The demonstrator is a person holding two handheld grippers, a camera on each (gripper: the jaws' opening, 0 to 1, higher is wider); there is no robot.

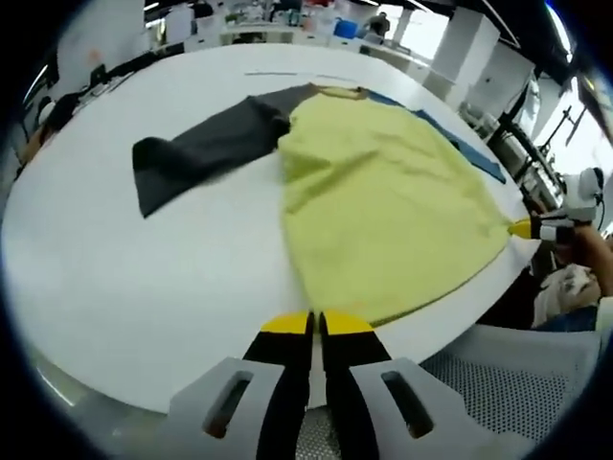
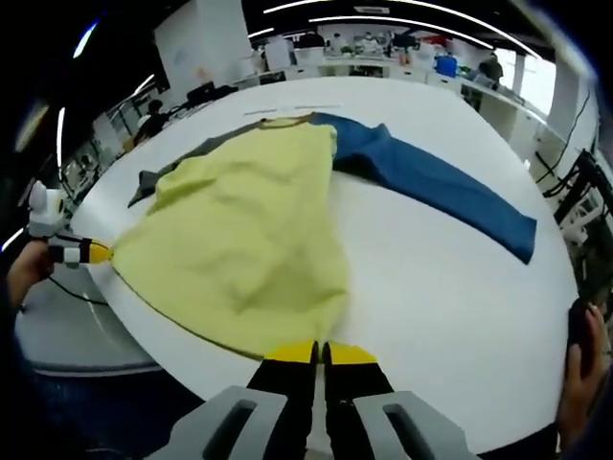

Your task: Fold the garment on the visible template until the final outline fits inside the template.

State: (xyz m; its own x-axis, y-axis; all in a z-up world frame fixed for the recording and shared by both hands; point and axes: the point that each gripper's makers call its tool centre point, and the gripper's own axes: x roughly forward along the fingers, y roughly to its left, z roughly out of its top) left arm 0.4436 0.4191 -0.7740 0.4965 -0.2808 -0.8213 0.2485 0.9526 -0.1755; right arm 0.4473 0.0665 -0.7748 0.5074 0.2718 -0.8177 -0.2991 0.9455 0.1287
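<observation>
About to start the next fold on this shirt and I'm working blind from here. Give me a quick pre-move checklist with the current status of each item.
1. left gripper holds the hem of the yellow shirt body: ok, jaws shut at the hem corner.
2. right gripper holds the other hem corner: ok, jaws shut at the fabric edge.
3. Shirt body lies flat: not ok, wrinkles near the hem.
4. grey sleeve spread out on the white table: ok, lying out to the side.
5. blue sleeve spread out: ok, extended across the table.
6. Template outline visible under the garment: cannot tell.
</observation>
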